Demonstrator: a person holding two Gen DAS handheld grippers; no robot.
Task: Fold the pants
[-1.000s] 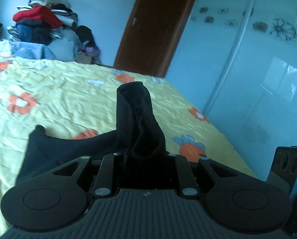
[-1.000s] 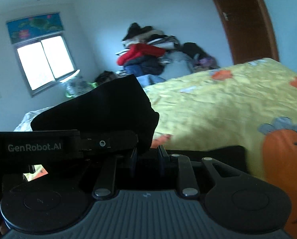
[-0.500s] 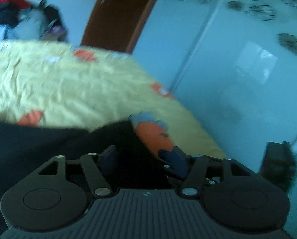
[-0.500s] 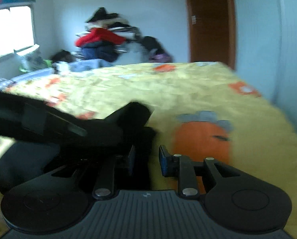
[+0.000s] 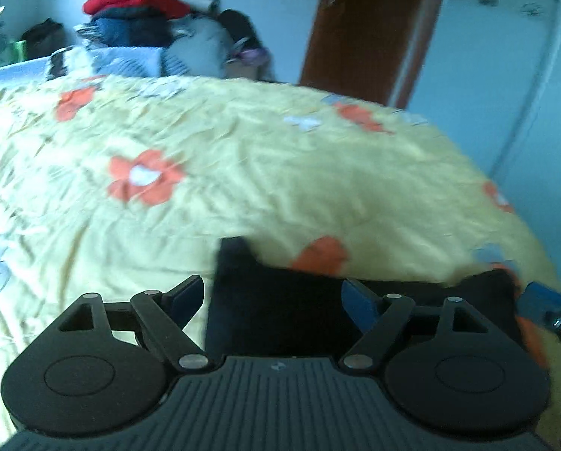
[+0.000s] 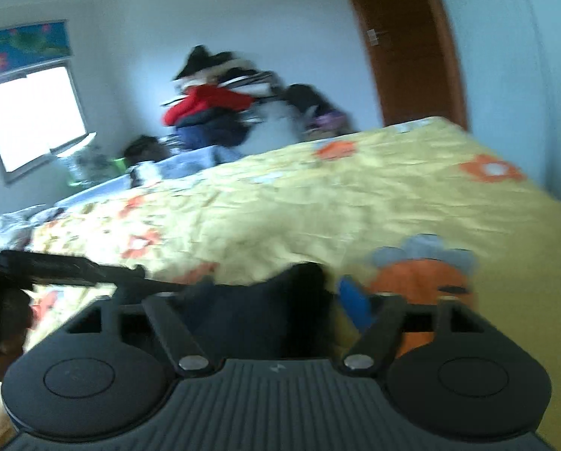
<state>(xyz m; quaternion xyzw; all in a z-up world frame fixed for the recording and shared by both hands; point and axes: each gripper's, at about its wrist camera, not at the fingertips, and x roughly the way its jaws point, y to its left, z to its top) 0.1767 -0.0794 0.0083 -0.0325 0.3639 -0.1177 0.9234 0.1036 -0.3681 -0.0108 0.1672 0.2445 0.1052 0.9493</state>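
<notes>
Pants (image 5: 280, 312) are lying dark on the yellow bed (image 5: 243, 173) now, w/ both grippers letting go: a sec ago each was clamped on a raised bunch of the black cloth, and the jaws have just been opening on both sides. Left gripper (image 5: 273, 300) is standing wide, cloth between the fingers but pads not pressing on it; right gripper (image 6: 273, 300) is likewise spread wide, a hump of cloth sitting in the gap, nothing gripped. Judging by that, one fold is just being laid down and released, so the next grab prob needs a fresh edge; how neat the fold is I can't tell, since frames are blurry and only the near part of the pants is showing. Around: clothes pile (image 5: 145, 18) is sitting past the far end of the bed, well apart from the pants; brown door (image 5: 370, 26) and window (image 6: 32, 116) are showing behind. In right wrist view, the other gripper's black body (image 6: 55, 267) is reaching in from the left, near the pants, so the two tools are working close and could be bumping on the next reach.
</notes>
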